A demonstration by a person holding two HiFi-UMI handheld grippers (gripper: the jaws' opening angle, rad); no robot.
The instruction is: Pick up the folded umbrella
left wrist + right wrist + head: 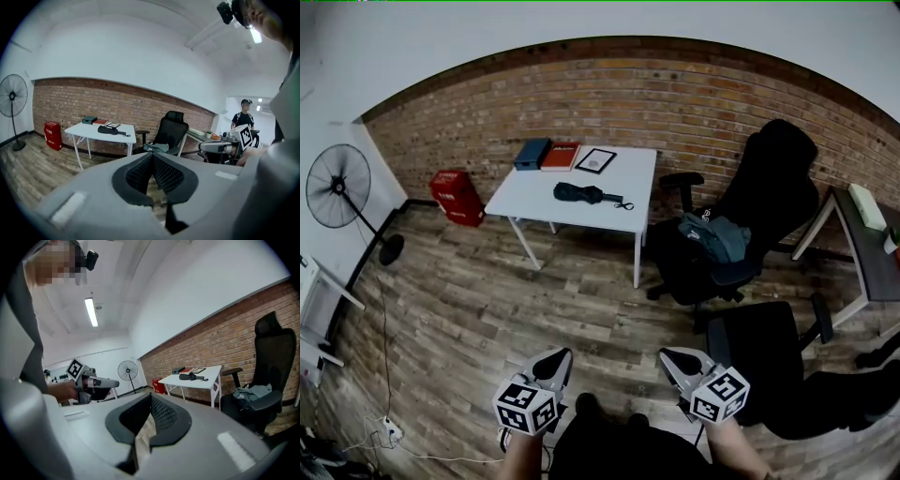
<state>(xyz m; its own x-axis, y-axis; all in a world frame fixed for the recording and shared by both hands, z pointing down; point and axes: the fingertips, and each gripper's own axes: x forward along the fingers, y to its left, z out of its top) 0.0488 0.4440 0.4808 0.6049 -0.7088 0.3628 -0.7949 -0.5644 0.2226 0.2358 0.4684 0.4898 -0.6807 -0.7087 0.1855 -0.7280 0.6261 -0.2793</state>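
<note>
The left gripper (560,359) and right gripper (668,357), both closed and empty, hang well apart from the umbrella (578,193) on the table (525,195). Arriving unopened risks shoving it toward the right edge.

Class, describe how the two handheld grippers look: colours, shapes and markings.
The left gripper and the right gripper both have smooth light-grey bodies that taper to two jaws. Each carries a cube with black-and-white square markers. The jaws are lined with black, dimpled pads.

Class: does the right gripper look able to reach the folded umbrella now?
Probably not: the right gripper is shut and far from the umbrella on the table; only floor lies between.
</note>
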